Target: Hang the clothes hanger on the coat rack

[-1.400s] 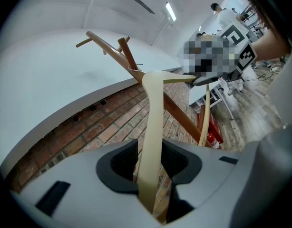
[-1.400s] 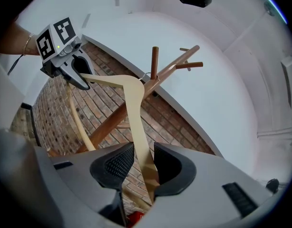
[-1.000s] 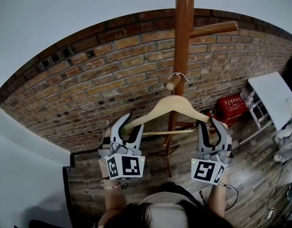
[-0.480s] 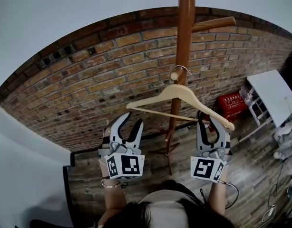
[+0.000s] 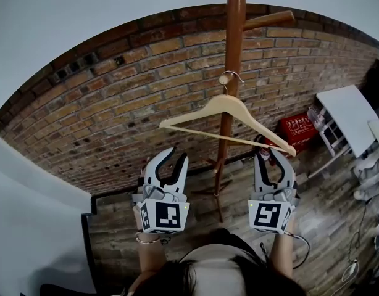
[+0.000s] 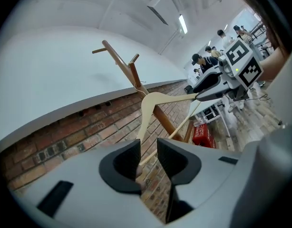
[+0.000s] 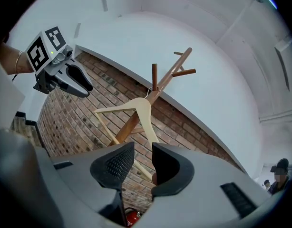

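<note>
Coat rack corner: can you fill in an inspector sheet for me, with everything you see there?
Surface: wooden floor; no table in use.
Job's things: the wooden hanger hangs by its hook on a peg of the coat rack, tilted, with its right end lower.
Clutter: a red box and a white table near the wall.
Grippers: the left gripper has its jaws closing on nothing; the right gripper is open and empty. Neither grips the hanger.
Cables: a cable loops below the right gripper.
Surroundings: brick wall with white wall above; people far off in the left gripper view.
</note>
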A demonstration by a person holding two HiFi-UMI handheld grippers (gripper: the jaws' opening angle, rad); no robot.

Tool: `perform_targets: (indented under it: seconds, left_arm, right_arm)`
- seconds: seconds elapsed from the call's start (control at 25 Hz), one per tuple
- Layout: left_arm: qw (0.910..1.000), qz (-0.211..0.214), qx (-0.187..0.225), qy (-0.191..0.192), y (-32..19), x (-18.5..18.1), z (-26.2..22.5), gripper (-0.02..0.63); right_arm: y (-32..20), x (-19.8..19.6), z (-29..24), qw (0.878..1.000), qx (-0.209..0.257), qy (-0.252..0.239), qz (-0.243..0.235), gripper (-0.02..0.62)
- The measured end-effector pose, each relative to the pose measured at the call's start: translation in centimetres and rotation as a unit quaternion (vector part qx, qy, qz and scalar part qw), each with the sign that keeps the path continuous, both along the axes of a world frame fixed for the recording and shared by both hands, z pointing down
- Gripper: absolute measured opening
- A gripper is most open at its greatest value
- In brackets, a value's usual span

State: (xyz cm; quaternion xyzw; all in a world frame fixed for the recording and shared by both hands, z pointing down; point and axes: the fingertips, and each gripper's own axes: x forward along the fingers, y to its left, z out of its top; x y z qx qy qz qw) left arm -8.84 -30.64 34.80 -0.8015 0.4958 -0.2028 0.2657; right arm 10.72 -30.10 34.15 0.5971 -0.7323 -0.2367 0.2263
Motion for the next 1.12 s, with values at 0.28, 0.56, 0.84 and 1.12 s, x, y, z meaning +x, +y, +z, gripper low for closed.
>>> perform_targets:
  seconds: [0.28, 0.56, 0.84, 1.12]
  left_arm:
    - [0.9993, 0.013, -0.026, 0.022, 2.9, 0.8, 1.3, 0.086]
    - [0.9977, 0.025, -0.042, 0.047, 6.5, 1.2, 2.7, 0.057]
    - [0.9951, 0.032, -0.045, 0.081, 10.1, 0.7, 2.7, 0.046]
    - [0.9911, 0.046, -0.044, 0.117, 13.2, 0.2, 2.0, 0.023]
  right_arm:
    - [2.8, -0.5, 0.6, 1.0, -0.005, -0.03, -0.007, 0.108]
    - [6.1, -1.3, 1.6, 0.998, -0.016, -0.055, -0.01, 0.084]
    - [9.3, -2.3, 1.6, 0.993, -0.012, -0.12, -0.019, 0.064]
    - [12.3, -3.7, 2.3, 0.981, -0.026, -0.188, -0.023, 0.052]
